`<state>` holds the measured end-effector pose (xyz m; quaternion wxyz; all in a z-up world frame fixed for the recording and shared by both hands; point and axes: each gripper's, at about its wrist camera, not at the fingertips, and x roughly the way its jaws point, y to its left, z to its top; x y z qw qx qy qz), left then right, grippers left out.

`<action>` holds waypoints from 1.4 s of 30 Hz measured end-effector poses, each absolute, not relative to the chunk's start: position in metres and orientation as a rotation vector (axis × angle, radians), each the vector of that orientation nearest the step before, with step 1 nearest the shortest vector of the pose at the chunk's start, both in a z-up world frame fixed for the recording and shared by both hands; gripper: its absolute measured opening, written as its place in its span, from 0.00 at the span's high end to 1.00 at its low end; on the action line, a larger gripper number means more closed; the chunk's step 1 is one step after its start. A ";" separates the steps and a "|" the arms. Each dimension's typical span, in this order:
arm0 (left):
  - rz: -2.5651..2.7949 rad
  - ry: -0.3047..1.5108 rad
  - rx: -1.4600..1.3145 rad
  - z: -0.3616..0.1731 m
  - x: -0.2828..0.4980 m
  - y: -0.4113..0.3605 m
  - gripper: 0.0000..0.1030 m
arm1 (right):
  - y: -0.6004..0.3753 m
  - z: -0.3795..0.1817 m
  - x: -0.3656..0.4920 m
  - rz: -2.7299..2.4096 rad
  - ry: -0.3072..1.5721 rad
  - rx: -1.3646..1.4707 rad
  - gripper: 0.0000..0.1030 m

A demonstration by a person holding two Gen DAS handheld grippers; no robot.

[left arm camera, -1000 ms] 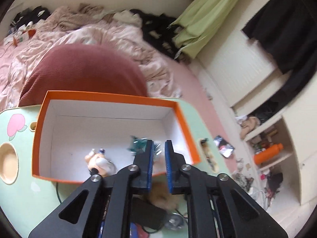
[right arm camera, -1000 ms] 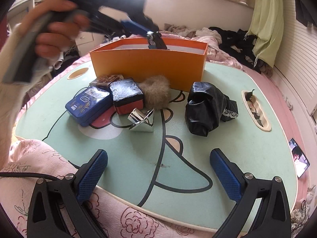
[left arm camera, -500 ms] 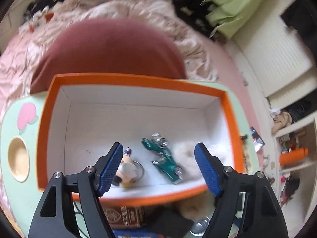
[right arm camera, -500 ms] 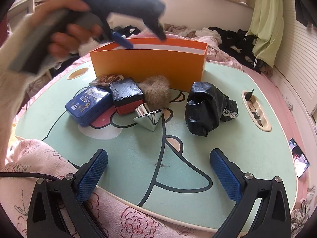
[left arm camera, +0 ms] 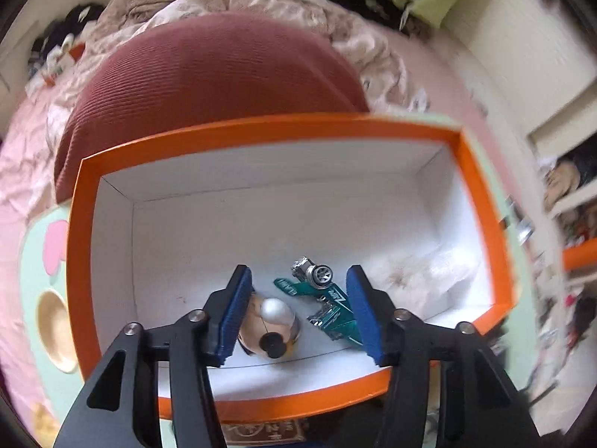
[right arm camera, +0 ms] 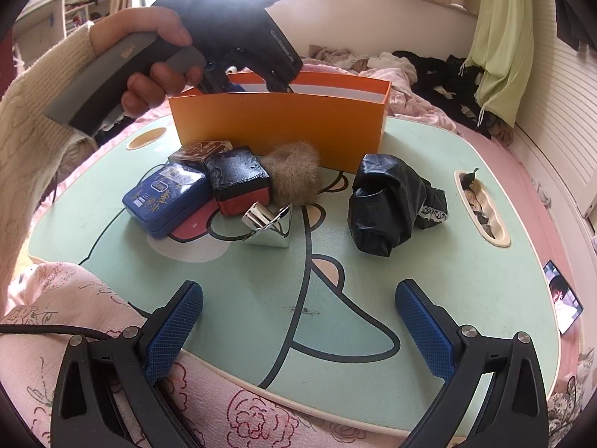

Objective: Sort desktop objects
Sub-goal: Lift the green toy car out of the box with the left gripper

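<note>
Two toys lie on the white floor of the orange cardboard box (left arm camera: 481,201) under my left tongs (left arm camera: 296,311): a green toy car (left arm camera: 328,298) with chrome wheels and a small round figurine keychain (left arm camera: 270,326), beside a white fluffy pouch (left arm camera: 414,272). A second ago those tongs were pinched on the car above the box; now they have sunk into it, and the jaws, having sprung wide, have just been narrowing again, with car and figurine between the blue pads, ungripped. White lettering on the car is too blurred to read.

My right tongs (right arm camera: 298,330) hang wide apart and empty over the mint cartoon tabletop (right arm camera: 466,261), unmoved. On it wait a blue tin (right arm camera: 168,196) with unreadable script, a black-and-red block (right arm camera: 240,181), a brown fur pompom (right arm camera: 294,171), a chrome clip (right arm camera: 268,224) and a crumpled black bag (right arm camera: 388,201).
</note>
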<state>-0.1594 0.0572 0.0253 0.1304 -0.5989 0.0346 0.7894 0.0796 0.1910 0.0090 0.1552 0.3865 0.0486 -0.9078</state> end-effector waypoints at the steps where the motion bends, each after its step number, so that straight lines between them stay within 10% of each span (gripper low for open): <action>1: 2.309 0.165 -1.721 0.025 -0.157 0.062 0.47 | 0.191 0.009 0.080 -2.601 0.140 1.108 0.00; 5: 2.325 0.332 -1.713 0.014 -0.156 0.074 0.60 | 0.191 0.009 0.080 -2.601 0.139 1.108 0.00; 14: 2.313 -0.017 -1.574 0.049 -0.149 0.040 0.76 | 0.191 0.010 0.080 -2.602 0.140 1.105 0.00; 16: 2.322 -0.043 -1.516 0.066 -0.144 0.037 0.99 | 0.191 0.010 0.080 -2.602 0.139 1.105 0.00; 21: 2.323 -0.041 -1.391 0.104 -0.126 0.037 0.98 | 0.191 0.010 0.080 -2.602 0.139 1.105 0.00; 25: 2.366 0.074 -1.556 0.085 -0.134 0.046 0.39 | 0.191 0.010 0.080 -2.602 0.139 1.105 0.00; 32: 2.311 -0.018 -1.769 0.028 -0.161 0.042 0.40 | 0.191 0.010 0.080 -2.602 0.139 1.104 0.00; 42: 2.372 0.099 -1.691 0.011 -0.159 0.060 0.71 | 0.191 0.010 0.080 -2.602 0.139 1.104 0.00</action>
